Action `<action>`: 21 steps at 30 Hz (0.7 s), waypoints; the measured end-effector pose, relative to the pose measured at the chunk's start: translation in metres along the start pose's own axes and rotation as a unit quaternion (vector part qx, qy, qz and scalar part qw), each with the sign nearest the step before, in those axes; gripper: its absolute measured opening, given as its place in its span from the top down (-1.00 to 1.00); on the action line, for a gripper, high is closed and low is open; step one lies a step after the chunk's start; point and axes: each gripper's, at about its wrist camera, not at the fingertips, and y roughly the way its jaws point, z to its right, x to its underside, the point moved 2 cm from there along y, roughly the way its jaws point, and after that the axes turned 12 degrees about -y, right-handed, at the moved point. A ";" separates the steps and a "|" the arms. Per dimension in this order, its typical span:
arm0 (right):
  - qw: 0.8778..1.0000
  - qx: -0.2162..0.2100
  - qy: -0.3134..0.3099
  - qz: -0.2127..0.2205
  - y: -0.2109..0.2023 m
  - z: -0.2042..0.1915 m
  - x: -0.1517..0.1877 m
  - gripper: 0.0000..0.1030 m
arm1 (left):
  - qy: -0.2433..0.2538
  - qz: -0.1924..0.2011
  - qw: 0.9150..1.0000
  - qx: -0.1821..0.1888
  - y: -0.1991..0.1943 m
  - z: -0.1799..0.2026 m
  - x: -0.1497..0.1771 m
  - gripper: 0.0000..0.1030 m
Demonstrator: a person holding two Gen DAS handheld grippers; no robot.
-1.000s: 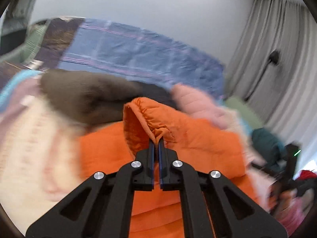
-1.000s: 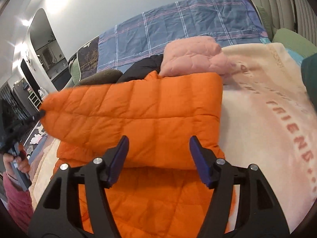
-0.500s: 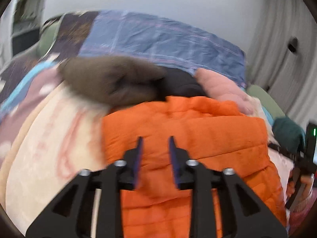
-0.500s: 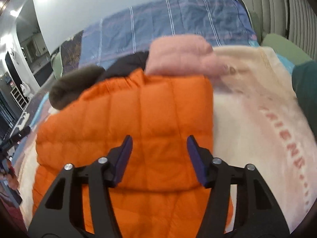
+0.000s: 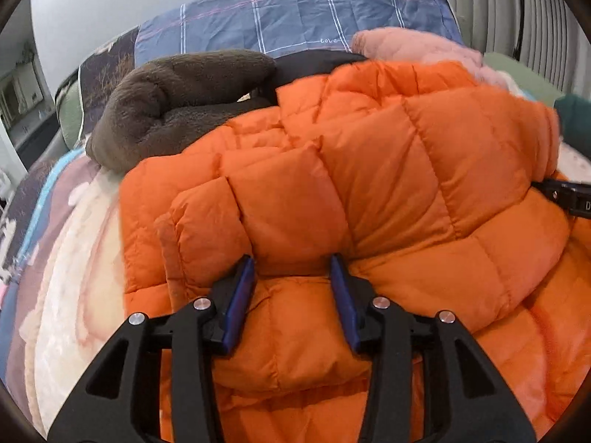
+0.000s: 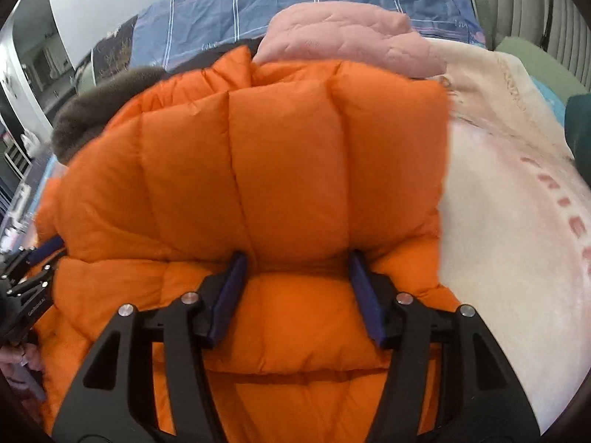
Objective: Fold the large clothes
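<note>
An orange quilted puffer jacket lies on the bed with its upper part folded over its lower part. It also fills the right wrist view. My left gripper is open, its jaws spread over the folded edge near the jacket's left side. My right gripper is open too, jaws spread over the folded edge near the jacket's right side. Neither holds cloth. The right gripper's tip shows at the right edge of the left wrist view; the left gripper shows at the left edge of the right wrist view.
A brown fleece garment, a black garment and a pink quilted garment lie behind the jacket. A cream blanket with pink letters covers the bed. A blue plaid cover lies at the back. A dark green item lies far right.
My left gripper was shut on the jacket's raised edge, then let go and opened. The folded part now lies flat. Both grippers have moved closer to the fold.
</note>
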 end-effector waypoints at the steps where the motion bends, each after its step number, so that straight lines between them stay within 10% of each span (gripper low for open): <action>1: 1.000 -0.002 0.005 0.013 -0.015 0.004 0.002 -0.17 | -0.014 0.005 1.000 0.009 -0.013 -0.007 -0.002 0.05; 6: 0.997 0.023 -0.038 0.064 -0.092 0.025 0.036 -0.37 | -0.028 0.051 0.998 0.027 -0.079 -0.050 0.014 -0.39; 21: 0.987 -0.138 0.079 0.016 -0.133 0.061 0.187 -0.30 | -0.083 -0.093 0.979 0.164 -0.119 -0.093 0.149 -0.43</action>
